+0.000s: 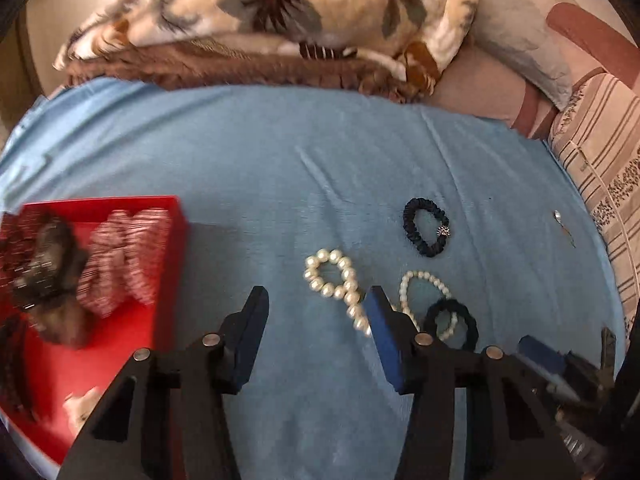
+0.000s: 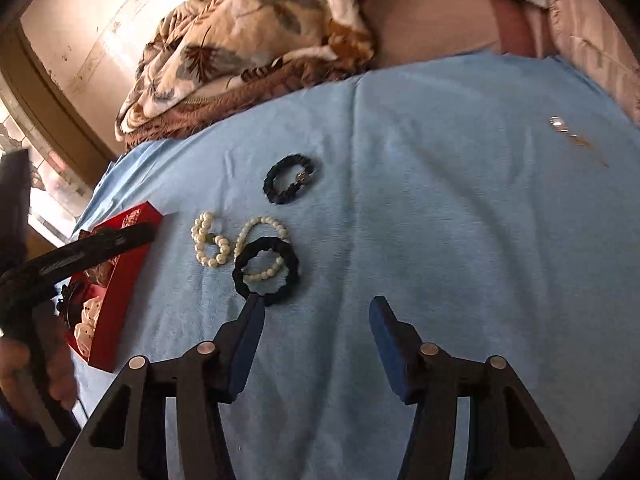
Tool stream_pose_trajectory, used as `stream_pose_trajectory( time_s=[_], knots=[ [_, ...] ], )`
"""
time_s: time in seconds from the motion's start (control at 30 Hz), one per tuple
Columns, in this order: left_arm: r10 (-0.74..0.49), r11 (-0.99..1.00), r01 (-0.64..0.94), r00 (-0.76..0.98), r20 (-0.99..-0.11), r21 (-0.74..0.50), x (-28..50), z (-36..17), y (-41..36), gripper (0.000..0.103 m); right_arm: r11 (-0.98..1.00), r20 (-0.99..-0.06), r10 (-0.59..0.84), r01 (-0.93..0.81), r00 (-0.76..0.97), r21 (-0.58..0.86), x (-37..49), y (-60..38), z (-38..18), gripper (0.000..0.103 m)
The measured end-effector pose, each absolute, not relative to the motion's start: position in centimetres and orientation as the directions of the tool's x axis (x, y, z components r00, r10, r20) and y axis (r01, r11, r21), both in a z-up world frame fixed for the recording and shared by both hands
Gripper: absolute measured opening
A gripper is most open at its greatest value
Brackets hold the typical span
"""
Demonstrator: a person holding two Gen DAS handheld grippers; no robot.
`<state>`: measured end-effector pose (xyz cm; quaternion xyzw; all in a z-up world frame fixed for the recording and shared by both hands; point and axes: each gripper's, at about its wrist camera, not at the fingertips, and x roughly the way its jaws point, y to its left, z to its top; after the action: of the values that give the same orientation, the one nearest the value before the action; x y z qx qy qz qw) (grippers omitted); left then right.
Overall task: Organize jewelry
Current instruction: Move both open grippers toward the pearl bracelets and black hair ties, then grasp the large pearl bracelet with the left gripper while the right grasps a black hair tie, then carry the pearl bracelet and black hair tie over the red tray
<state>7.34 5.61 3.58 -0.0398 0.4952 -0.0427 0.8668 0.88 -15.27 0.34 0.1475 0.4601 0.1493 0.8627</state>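
On the blue cloth [image 1: 320, 168] lie a big-bead pearl bracelet [image 1: 338, 280] [image 2: 210, 242], a small-bead pearl bracelet [image 1: 424, 292] [image 2: 262, 236], a black scrunchie [image 1: 452, 322] [image 2: 266, 270] overlapping it, and a dark hair tie with a bead [image 1: 426, 226] [image 2: 288, 178]. A red tray [image 1: 120, 344] [image 2: 116, 292] at the left holds several hair pieces. My left gripper [image 1: 318, 294] is open and empty, just short of the big pearls. My right gripper [image 2: 316, 302] is open and empty, its left fingertip at the black scrunchie.
A small silver pin or earring [image 1: 558, 216] [image 2: 560, 124] lies far right on the cloth. A floral blanket [image 1: 280, 20] [image 2: 248, 40] is heaped at the back. A striped pillow [image 1: 600, 184] is at the right. The left gripper's body [image 2: 80, 248] hangs over the tray.
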Motion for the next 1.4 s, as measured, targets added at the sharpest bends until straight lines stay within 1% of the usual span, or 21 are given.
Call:
stream_pose_trajectory(
  time_s=[0.17,0.23,0.27,0.3,0.33,0.37,0.4,0.43,0.47,0.5,0.53,0.57,0.77,0.97,1.1,1.4],
  knots=[
    [-0.104,0.995,0.049,0.467,-0.878,-0.092,9.6,1.3,4.6,0.05,0.922,-0.765,0.38,-0.144,0.52,0.36,2.5,-13.9,-0.6,0.059],
    [-0.113,0.994,0.061,0.451,-0.885,-0.096,10.1,0.5,4.2,0.05,0.929,-0.767,0.364,-0.152,0.529,0.336,3.0,-13.5,-0.8,0.057],
    [-0.115,0.993,0.067,0.443,-0.889,-0.096,10.2,0.1,4.0,0.048,0.932,-0.767,0.358,-0.155,0.532,0.328,3.2,-13.5,-0.8,0.054],
    [-0.113,0.993,0.072,0.439,-0.891,-0.091,10.2,-0.2,3.8,0.044,0.934,-0.767,0.354,-0.156,0.535,0.322,3.4,-13.4,-0.9,0.053],
    [-0.091,0.995,0.073,0.451,-0.888,-0.065,10.1,-0.2,3.5,0.041,0.935,-0.766,0.351,-0.157,0.538,0.318,3.5,-13.3,-1.0,0.049],
    [-0.084,0.996,0.077,0.458,-0.885,-0.055,10.1,-0.3,3.4,0.034,0.935,-0.766,0.351,-0.16,0.539,0.316,3.7,-13.3,-1.0,0.043],
    [-0.092,0.995,0.082,0.457,-0.885,-0.061,10.1,-0.3,3.3,0.024,0.936,-0.765,0.35,-0.163,0.54,0.313,3.8,-13.2,-1.0,0.039],
    [-0.1,0.994,0.081,0.453,-0.886,-0.071,10.0,-0.2,3.3,0.019,0.935,-0.765,0.353,-0.168,0.539,0.312,3.8,-13.2,-1.1,0.032],
    [-0.108,0.994,0.08,0.451,-0.886,-0.08,10.0,-0.1,3.4,0.01,0.932,-0.764,0.36,-0.174,0.536,0.318,3.9,-13.1,-1.1,0.024],
    [-0.123,0.992,0.082,0.448,-0.886,-0.096,9.8,0.2,3.5,0.009,0.928,-0.762,0.371,-0.179,0.532,0.327,3.8,-13.1,-1.1,0.019],
    [-0.14,0.99,0.082,0.449,-0.882,-0.115,9.5,0.6,3.7,0.009,0.919,-0.758,0.391,-0.186,0.522,0.347,3.8,-13.1,-1.1,0.011],
    [-0.147,0.989,0.081,0.453,-0.879,-0.124,9.2,0.9,3.8,0.009,0.914,-0.755,0.404,-0.188,0.516,0.361,3.8,-13.1,-1.1,0.007],
    [-0.249,0.968,0.102,0.471,-0.846,-0.228,6.2,3.9,4.7,0.009,0.888,-0.709,0.449,-0.181,0.544,0.424,2.4,-14.0,0.7,0.007],
    [-0.328,0.944,0.136,0.475,-0.817,-0.3,2.7,6.4,5.2,0.009,0.861,-0.655,0.477,-0.16,0.586,0.483,-0.2,-16.1,2.9,0.007],
    [-0.372,0.927,0.147,0.473,-0.799,-0.345,0.7,7.4,5.8,0.009,0.841,-0.628,0.491,-0.14,0.604,0.523,-1.9,-17.4,3.3,0.007],
    [-0.366,0.93,0.186,0.527,-0.767,-0.316,-3.5,10.6,7.8,0.009,0.824,-0.627,0.504,-0.114,0.595,0.554,-4.1,-17.4,2.8,0.007]
  ],
)
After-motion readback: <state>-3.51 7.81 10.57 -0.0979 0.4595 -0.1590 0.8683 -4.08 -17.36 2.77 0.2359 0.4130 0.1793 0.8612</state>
